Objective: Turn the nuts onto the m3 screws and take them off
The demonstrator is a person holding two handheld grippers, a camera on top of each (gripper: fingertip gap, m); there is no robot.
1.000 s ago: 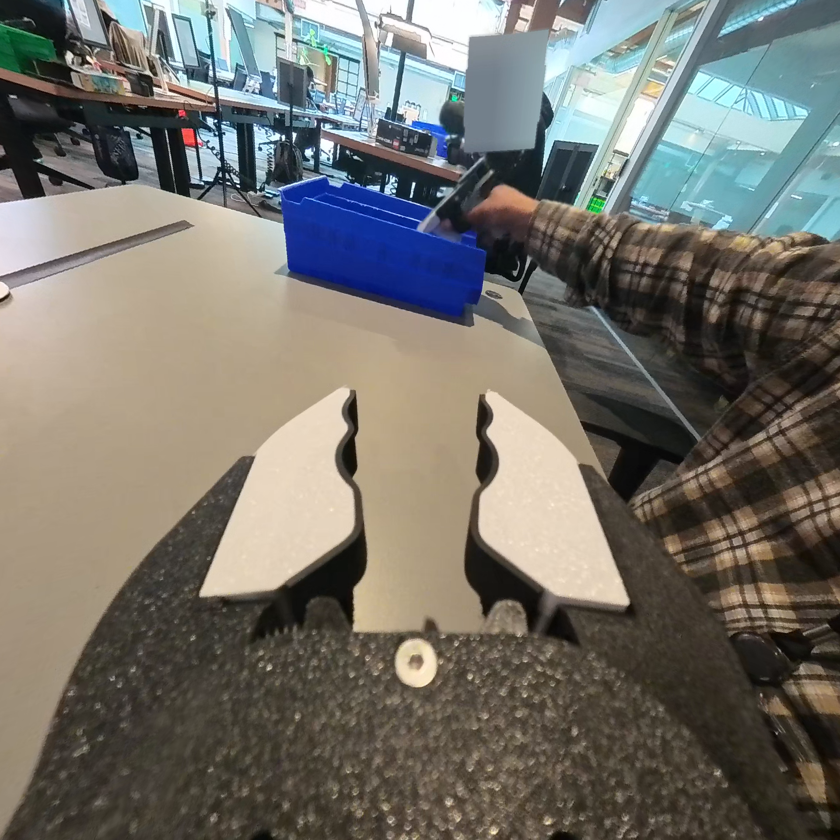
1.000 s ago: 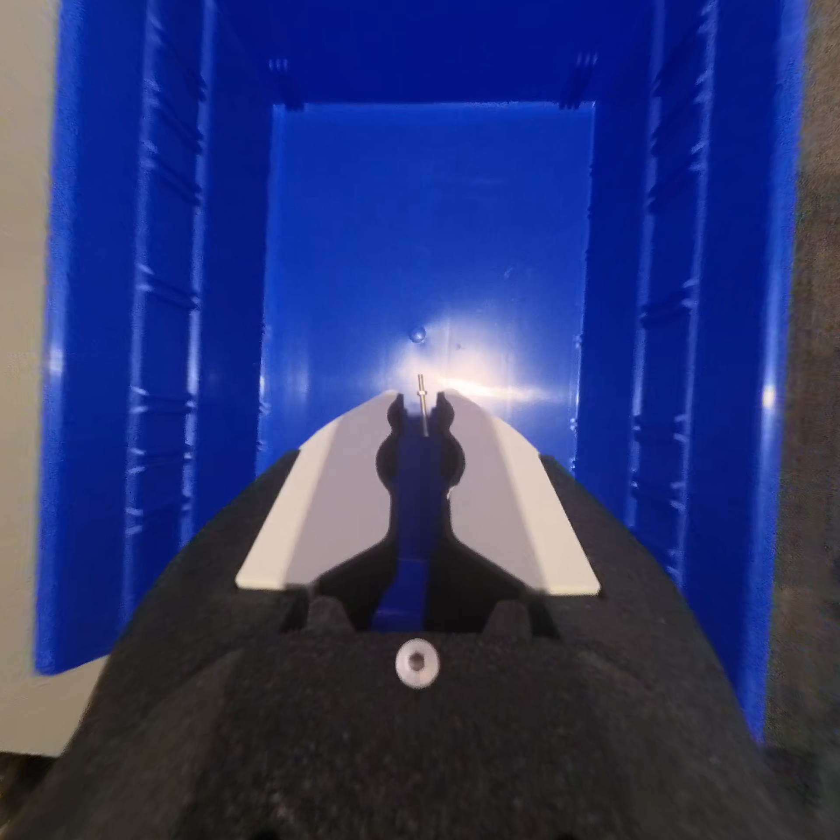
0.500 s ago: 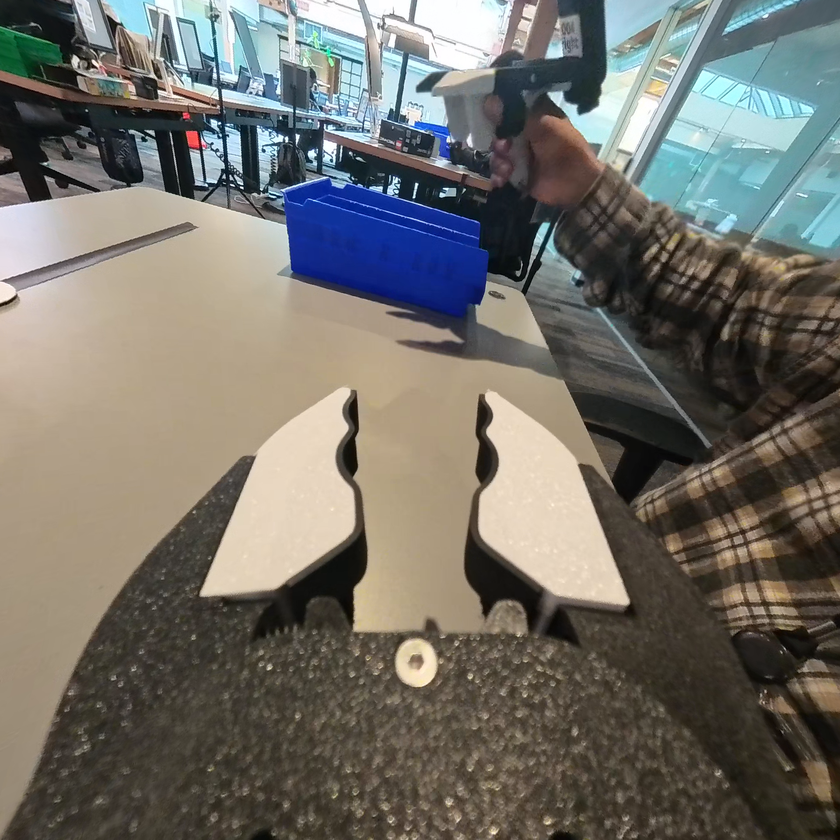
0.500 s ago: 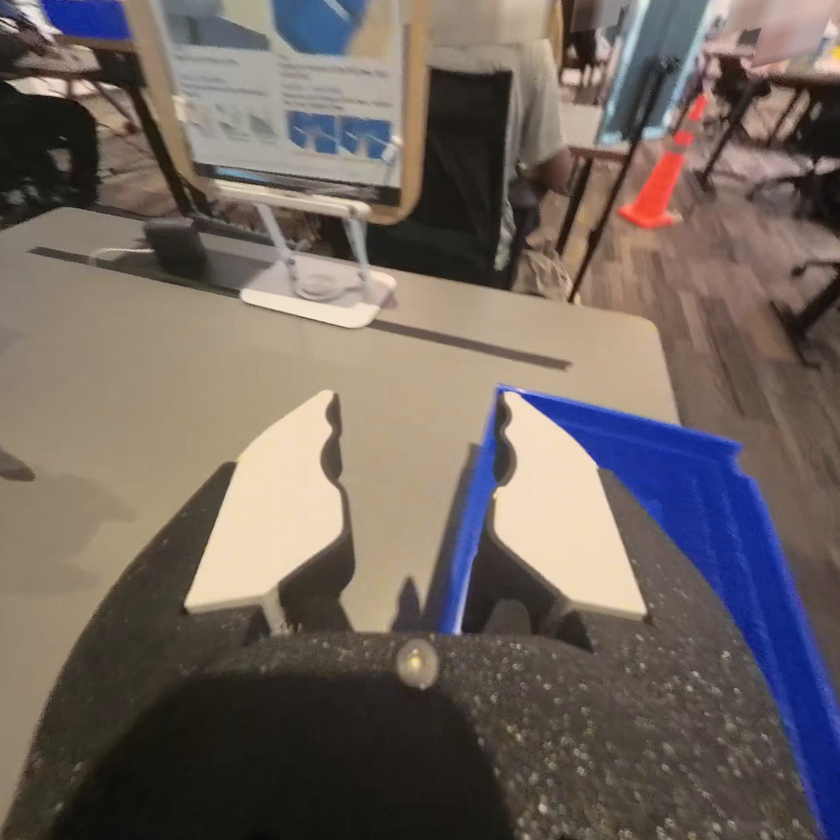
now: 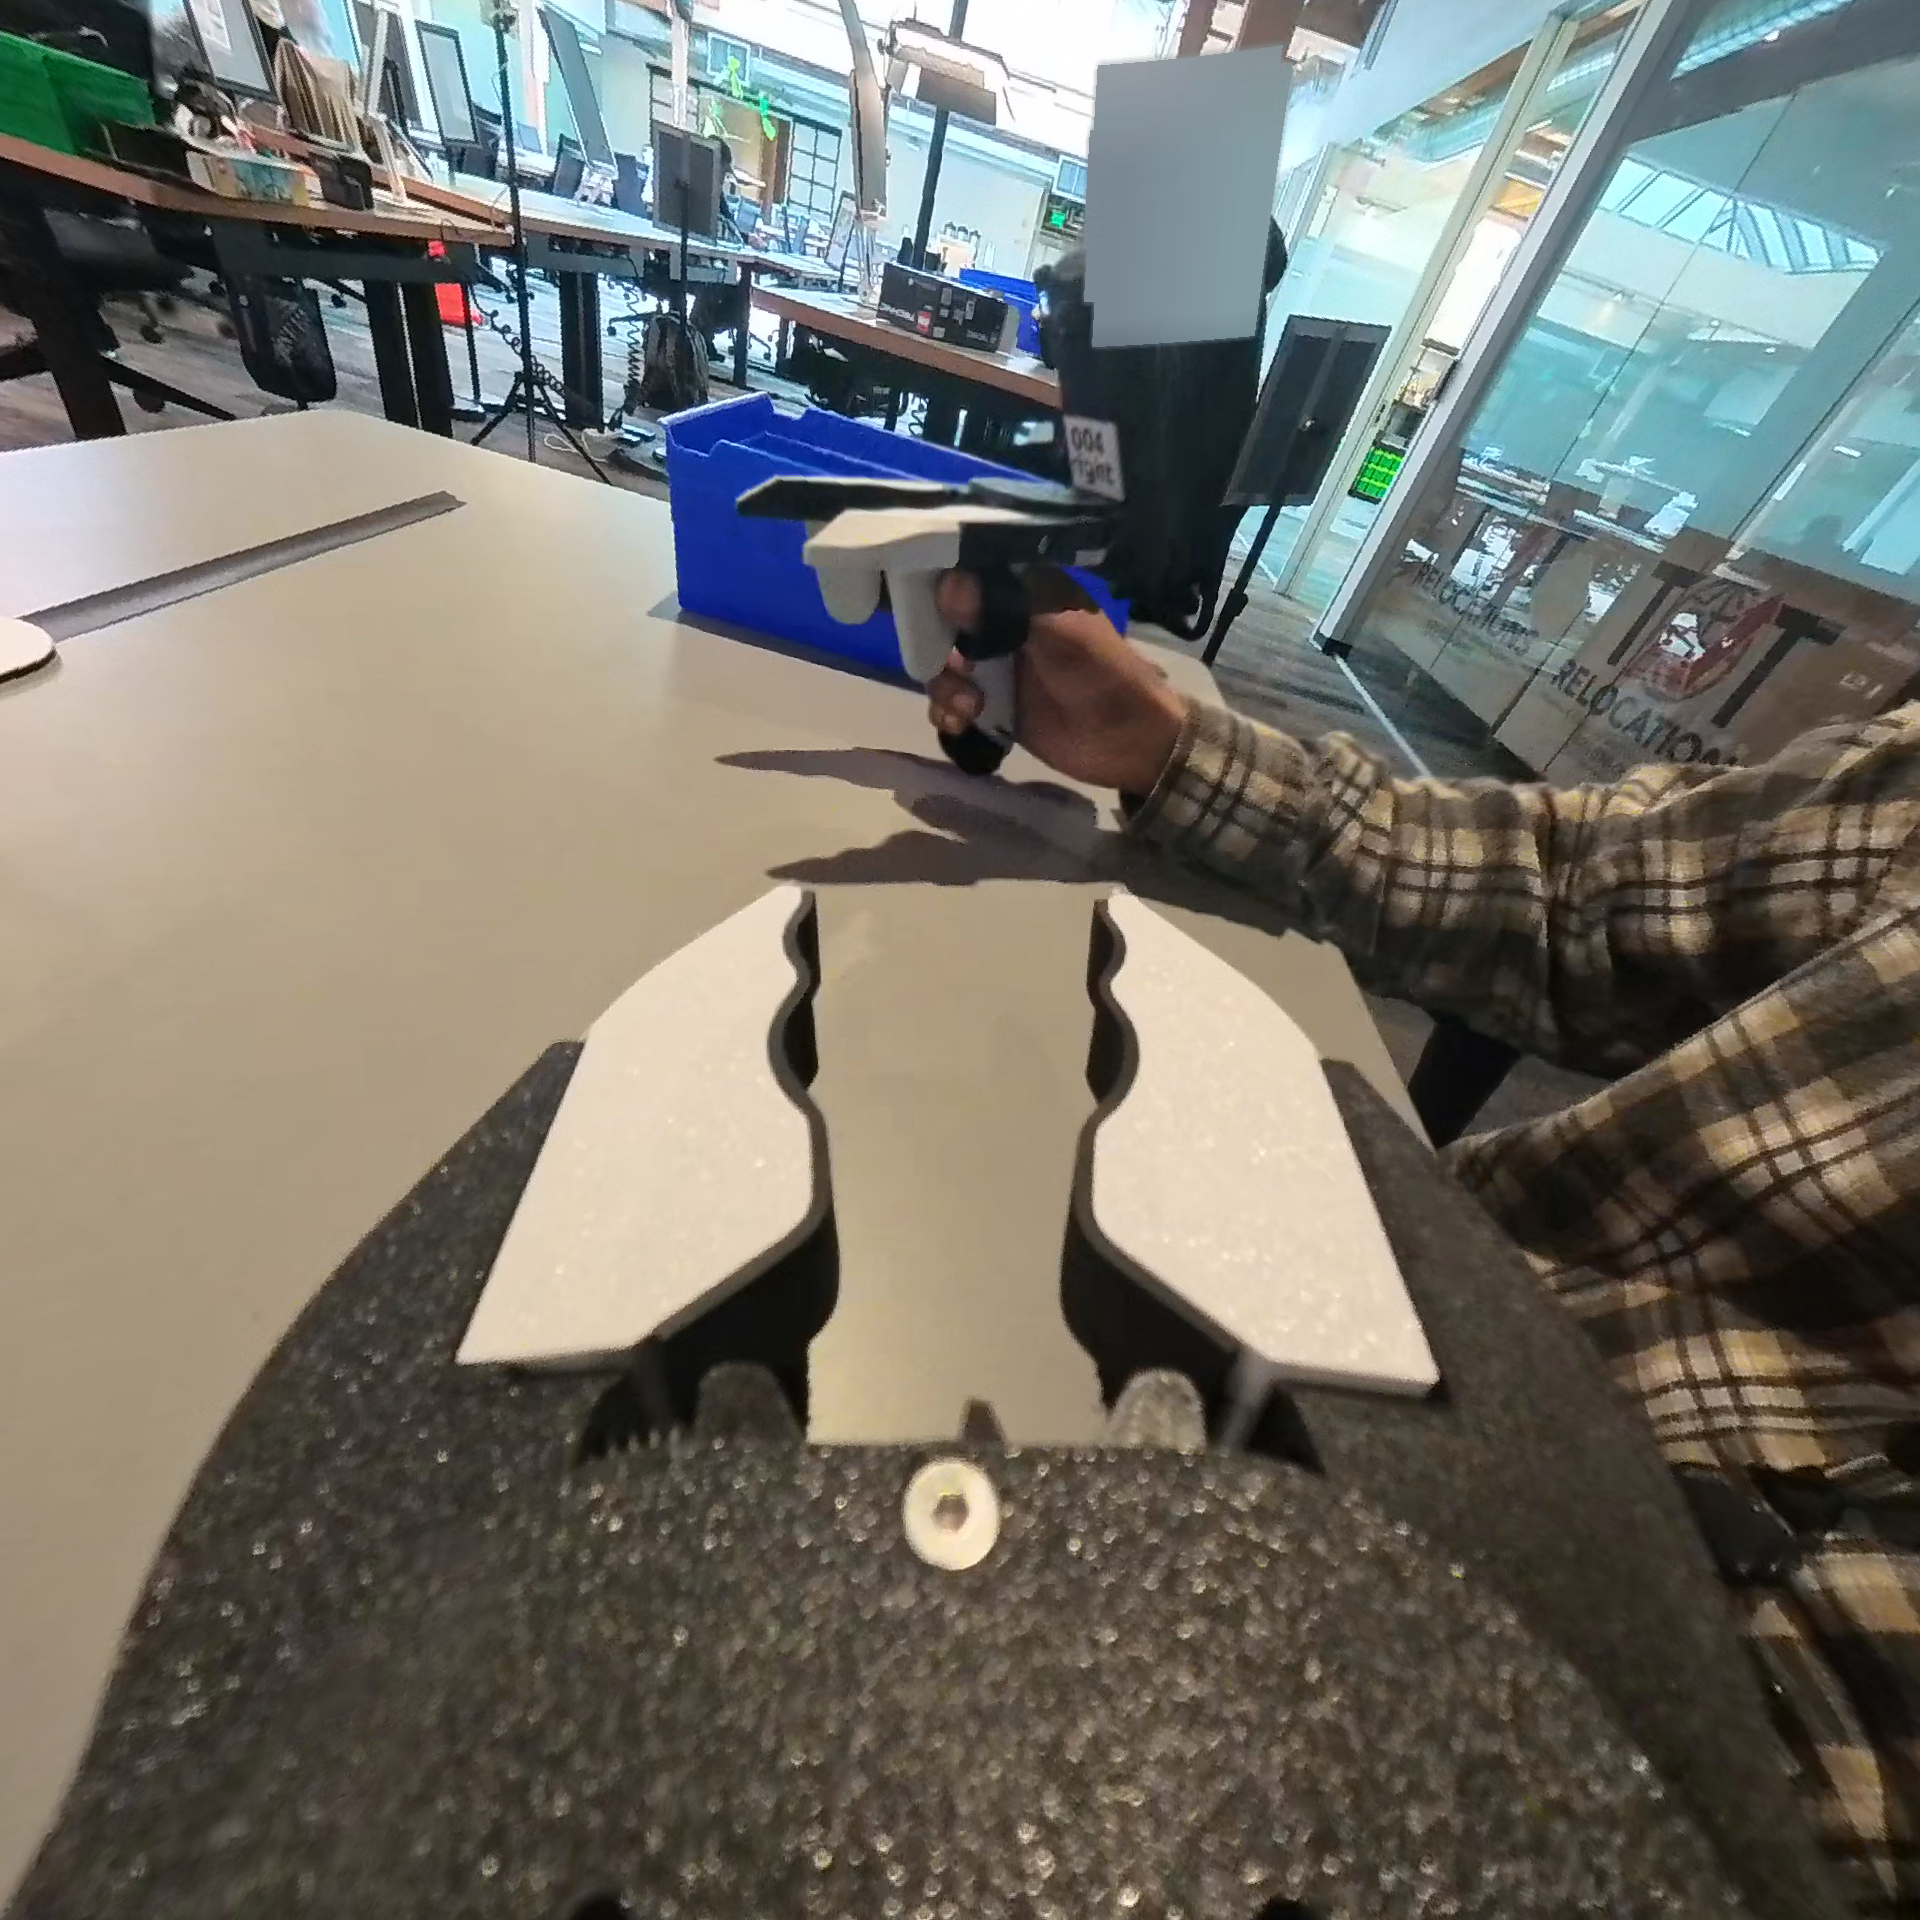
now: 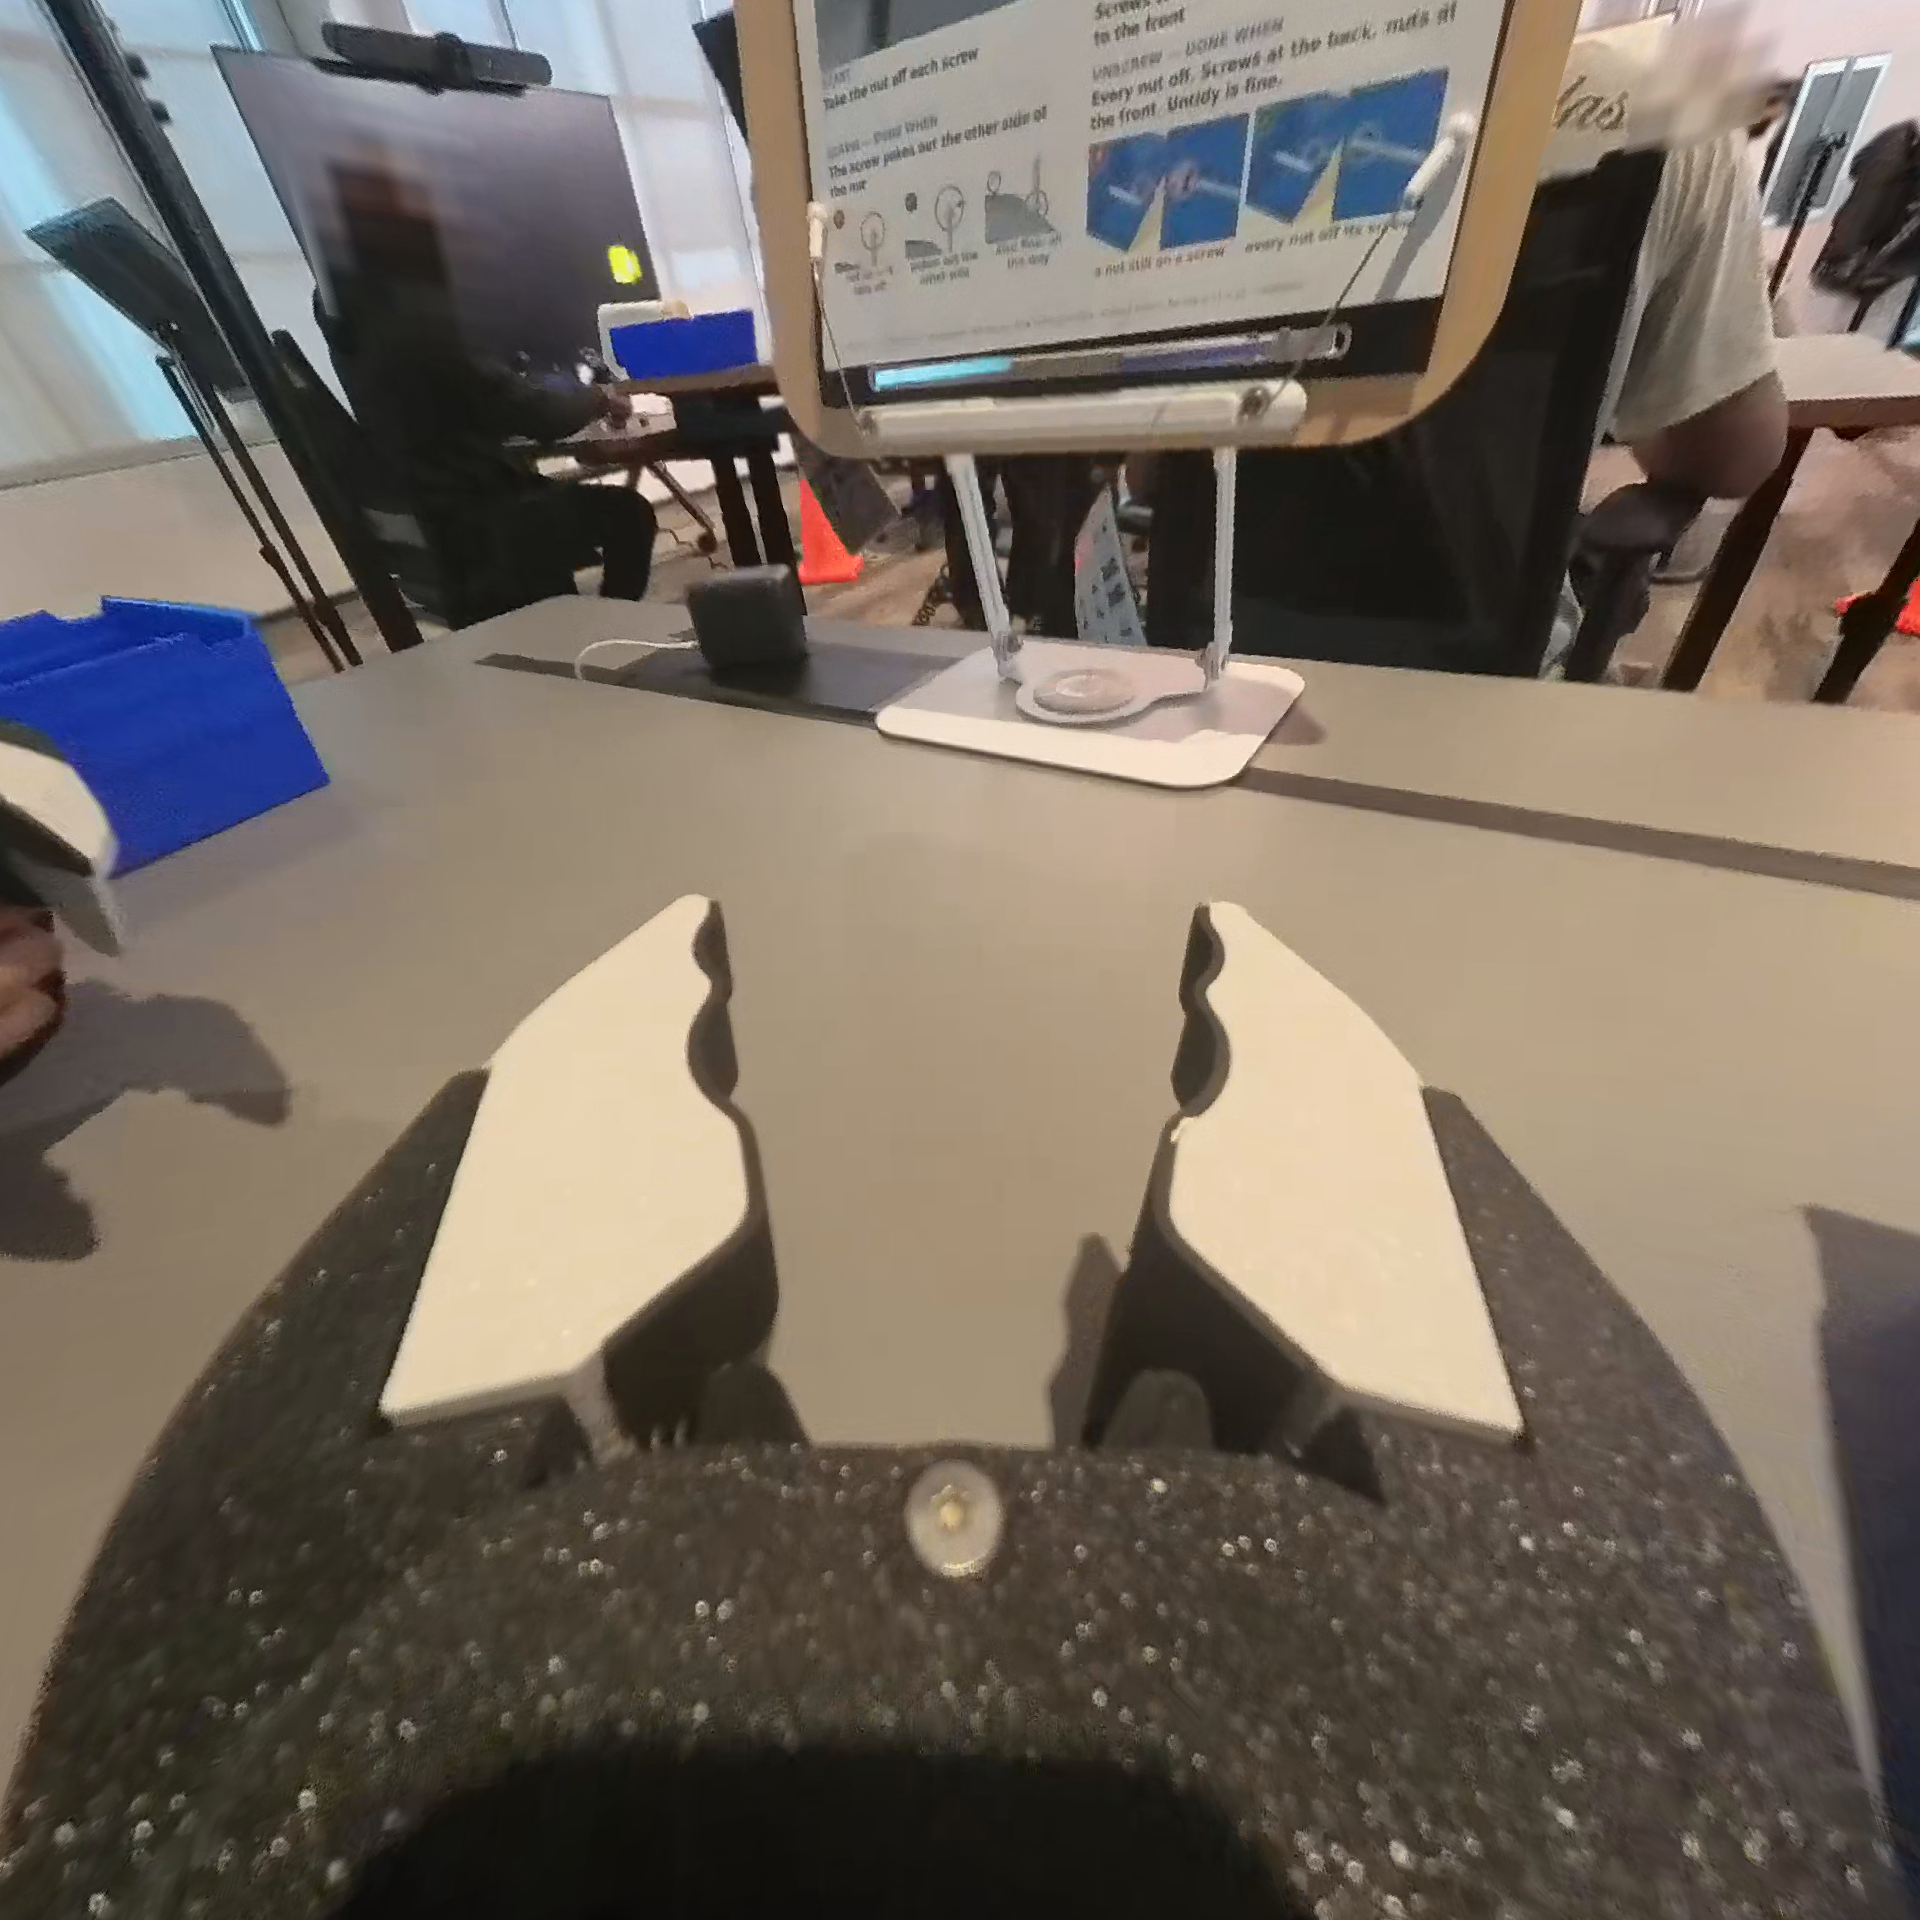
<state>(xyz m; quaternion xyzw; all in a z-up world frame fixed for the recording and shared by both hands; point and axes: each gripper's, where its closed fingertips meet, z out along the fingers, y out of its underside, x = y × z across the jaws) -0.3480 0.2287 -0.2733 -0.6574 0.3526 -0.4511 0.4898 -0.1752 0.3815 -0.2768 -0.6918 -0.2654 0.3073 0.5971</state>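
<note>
No screw or nut shows in either view. My left gripper (image 5: 951,914) is open and empty, low over the grey table (image 5: 416,831). My right gripper (image 6: 956,920) is open wide and empty, also over bare table. In the left wrist view a hand (image 5: 1070,696) holds the right gripper (image 5: 883,540) just in front of the blue bin (image 5: 727,540), with its fingers pointing left. The inside of the bin is hidden.
A second blue bin (image 6: 156,707) stands at the left of the right wrist view. A screen on a white stand (image 6: 1091,707) and a small black box (image 6: 748,629) sit at the far edge. A plaid sleeve (image 5: 1558,935) reaches in from the right.
The right gripper was shut on a thin screw inside the blue bin; it has opened, come out of the bin without the screw and swung over the table. The left gripper has not moved.
</note>
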